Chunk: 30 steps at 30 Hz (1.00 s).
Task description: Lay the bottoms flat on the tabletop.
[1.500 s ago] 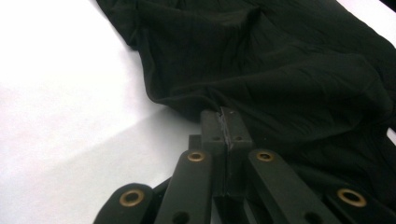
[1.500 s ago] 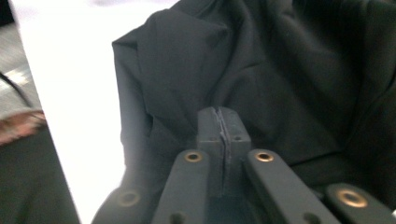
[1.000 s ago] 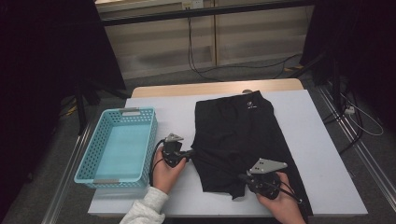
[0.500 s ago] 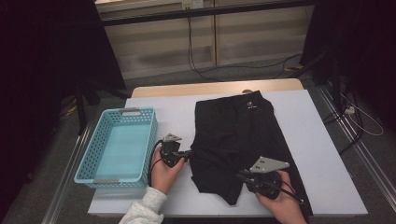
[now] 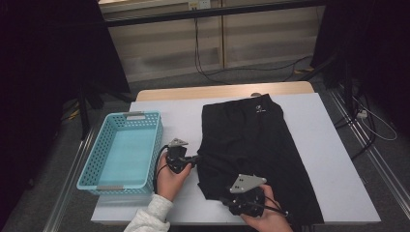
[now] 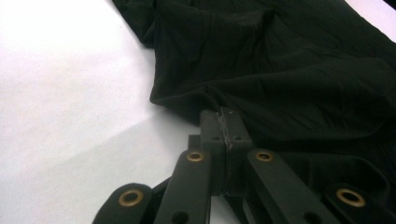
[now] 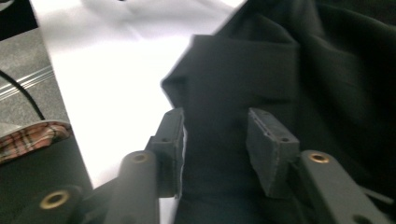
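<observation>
— Black cloth first: where do the black shorts [image 5: 256, 154] lie?
— Flat on the white counter [image 5: 324, 140], right of its middle, the waistband toward the far edge and the leg hems toward the near edge.
— And the left gripper [image 5: 193, 160]?
— At the shorts' left edge, its jaws closed tight on a fold of the fabric; the left gripper view shows the pads meeting on the hem [image 6: 187, 100].
— The right gripper [image 5: 226, 200]?
— Near the counter's near edge, at the lower left corner of the shorts. Its jaws have just been opening and stand partly apart, cloth lying between them, the pads not pressing it.
— Anything else?
— A light blue plastic basket [image 5: 151, 145] sits by the left edge, well apart from the shorts.
</observation>
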Each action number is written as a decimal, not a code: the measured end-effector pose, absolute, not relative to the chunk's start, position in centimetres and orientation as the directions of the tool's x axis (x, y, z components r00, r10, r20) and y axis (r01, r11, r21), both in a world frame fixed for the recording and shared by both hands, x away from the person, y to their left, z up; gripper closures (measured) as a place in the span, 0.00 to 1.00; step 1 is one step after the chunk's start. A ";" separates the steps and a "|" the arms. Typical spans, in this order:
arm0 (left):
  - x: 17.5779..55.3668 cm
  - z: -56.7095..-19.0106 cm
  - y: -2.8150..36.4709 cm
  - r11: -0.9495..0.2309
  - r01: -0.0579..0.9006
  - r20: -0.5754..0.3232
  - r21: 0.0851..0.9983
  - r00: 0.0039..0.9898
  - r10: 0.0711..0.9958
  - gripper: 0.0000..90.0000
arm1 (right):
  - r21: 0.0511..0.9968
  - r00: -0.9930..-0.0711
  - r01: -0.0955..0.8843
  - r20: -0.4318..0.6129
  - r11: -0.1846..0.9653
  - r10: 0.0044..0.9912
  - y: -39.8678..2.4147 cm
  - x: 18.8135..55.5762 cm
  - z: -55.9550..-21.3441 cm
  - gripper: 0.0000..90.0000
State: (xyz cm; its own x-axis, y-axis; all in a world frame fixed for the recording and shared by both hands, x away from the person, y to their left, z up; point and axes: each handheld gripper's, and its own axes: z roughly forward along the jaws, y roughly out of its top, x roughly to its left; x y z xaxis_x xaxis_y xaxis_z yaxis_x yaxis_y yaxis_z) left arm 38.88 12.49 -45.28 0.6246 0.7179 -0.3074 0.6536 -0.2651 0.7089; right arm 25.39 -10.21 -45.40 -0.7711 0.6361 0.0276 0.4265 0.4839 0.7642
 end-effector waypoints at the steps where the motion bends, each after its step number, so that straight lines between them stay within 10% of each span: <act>1: 38.9 -45.3 12.5 -0.264 0.654 -0.307 0.709 0.623 0.720 1.00 | 0.761 -0.777 0.417 0.016 0.497 0.629 -9.9 25.3 -45.5 0.63; 6: 38.9 -45.4 12.6 -0.265 0.659 -0.311 0.704 0.621 0.719 1.00 | 0.747 -0.770 0.422 -0.003 0.514 0.638 -9.1 25.6 -46.3 0.72; 10: 39.0 -45.4 12.6 -0.270 0.658 -0.305 0.702 0.622 0.721 1.00 | 0.750 -0.778 0.409 -0.012 0.520 0.628 -9.4 25.7 -46.2 0.99; 21: 39.2 -45.9 12.9 -0.275 0.678 -0.299 0.682 0.602 0.741 1.00 | 0.816 -0.644 0.532 0.217 0.226 0.734 -14.5 27.0 -44.8 0.99; 30: 39.2 -46.0 12.6 -0.286 0.681 -0.298 0.674 0.605 0.738 1.00 | 0.798 -0.558 0.560 0.163 0.225 0.814 -17.2 27.4 -45.3 1.00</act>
